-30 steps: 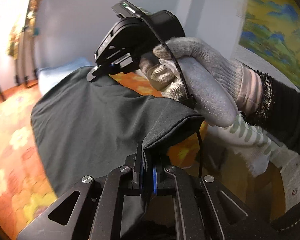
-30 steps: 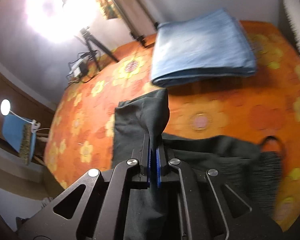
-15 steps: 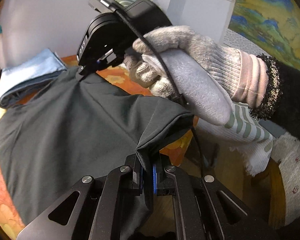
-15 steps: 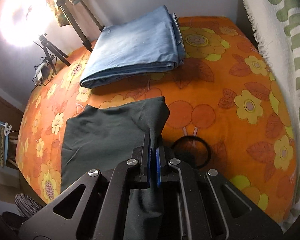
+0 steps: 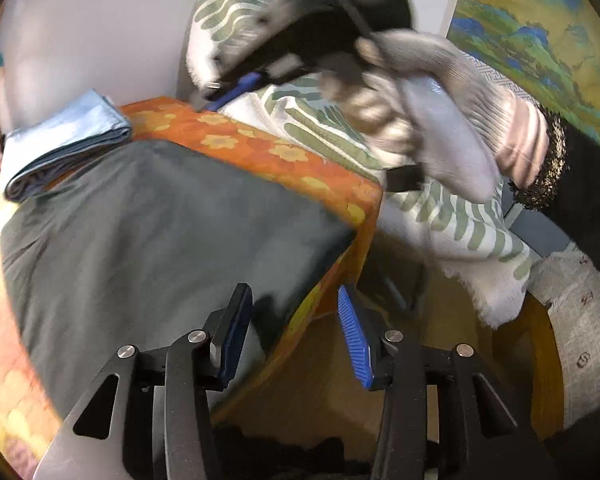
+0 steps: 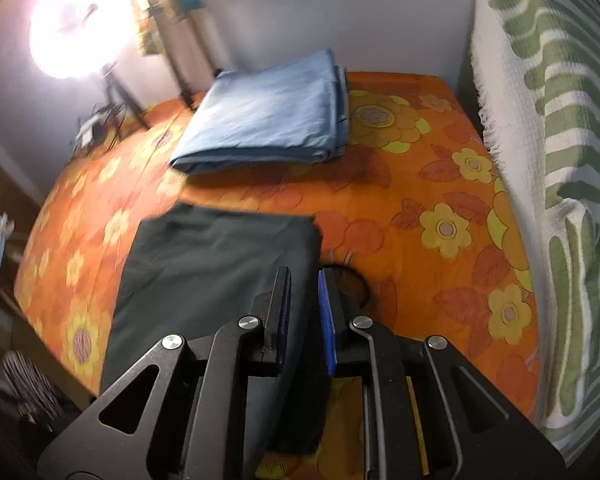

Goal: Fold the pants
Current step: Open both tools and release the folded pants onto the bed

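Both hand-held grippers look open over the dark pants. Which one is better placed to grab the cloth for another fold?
Probably the left hand-held gripper: its open jaws straddle the corner of the dark pants at the table edge. The right hand-held gripper is raised above the cloth's side edge.

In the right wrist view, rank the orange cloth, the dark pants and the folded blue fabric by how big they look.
1. Orange cloth, clearly the largest.
2. Dark pants.
3. Blue fabric.

The last two are unsure: the pants lie nearer the camera and are partly hidden by the right tongs, so they may only seem bigger.
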The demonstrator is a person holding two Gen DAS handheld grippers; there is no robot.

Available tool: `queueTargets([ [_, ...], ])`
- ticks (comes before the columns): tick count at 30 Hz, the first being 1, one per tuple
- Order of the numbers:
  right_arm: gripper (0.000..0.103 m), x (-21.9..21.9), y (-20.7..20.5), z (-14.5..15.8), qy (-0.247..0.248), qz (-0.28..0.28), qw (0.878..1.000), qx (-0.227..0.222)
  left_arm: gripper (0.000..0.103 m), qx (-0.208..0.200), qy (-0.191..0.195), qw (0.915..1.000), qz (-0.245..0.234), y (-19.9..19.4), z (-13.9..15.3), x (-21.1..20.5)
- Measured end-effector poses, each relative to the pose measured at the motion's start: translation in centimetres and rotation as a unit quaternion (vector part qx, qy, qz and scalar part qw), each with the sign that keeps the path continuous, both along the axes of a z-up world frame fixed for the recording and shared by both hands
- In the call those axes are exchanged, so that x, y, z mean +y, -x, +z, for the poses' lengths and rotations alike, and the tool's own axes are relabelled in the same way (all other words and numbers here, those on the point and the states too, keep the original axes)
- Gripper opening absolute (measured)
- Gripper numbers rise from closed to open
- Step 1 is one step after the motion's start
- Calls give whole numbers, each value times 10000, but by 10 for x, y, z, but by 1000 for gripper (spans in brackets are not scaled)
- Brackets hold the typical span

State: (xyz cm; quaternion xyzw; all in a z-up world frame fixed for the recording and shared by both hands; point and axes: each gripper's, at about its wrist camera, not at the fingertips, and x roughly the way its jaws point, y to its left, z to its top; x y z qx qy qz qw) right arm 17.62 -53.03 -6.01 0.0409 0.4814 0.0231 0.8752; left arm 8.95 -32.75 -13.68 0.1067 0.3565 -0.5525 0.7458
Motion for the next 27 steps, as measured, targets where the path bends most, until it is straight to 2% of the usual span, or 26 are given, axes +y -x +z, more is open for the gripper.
queueTargets([
  [2,14,9,15,0,21,141,9999,40,44,136,-45,9998,123,2,0,12],
  [4,14,20,29,-1,253,261,9993,56,45,105,-86,9995,285,-2,4,27],
  [8,15,34,52,-4,183,424,9989,-45,45,73,-215,9965,805,-25,10,60],
  [11,21,47,60,-23,33,569,9983,90,45,108,-365,9908,1300,-48,13,73],
  [15,21,61,57,-52,282,635,9972,267,45,52,-711,9822,1739,-73,13,73],
  [19,21,57,46,-68,408,449,9976,330,45,-9,-811,9785,1895,-85,9,74],
  [23,21,46,37,-67,220,272,9985,421,45,-97,-812,9788,1879,-95,8,67],
  [27,24,44,36,-69,328,196,9979,522,45,-72,-839,9793,1842,-107,1,63],
])
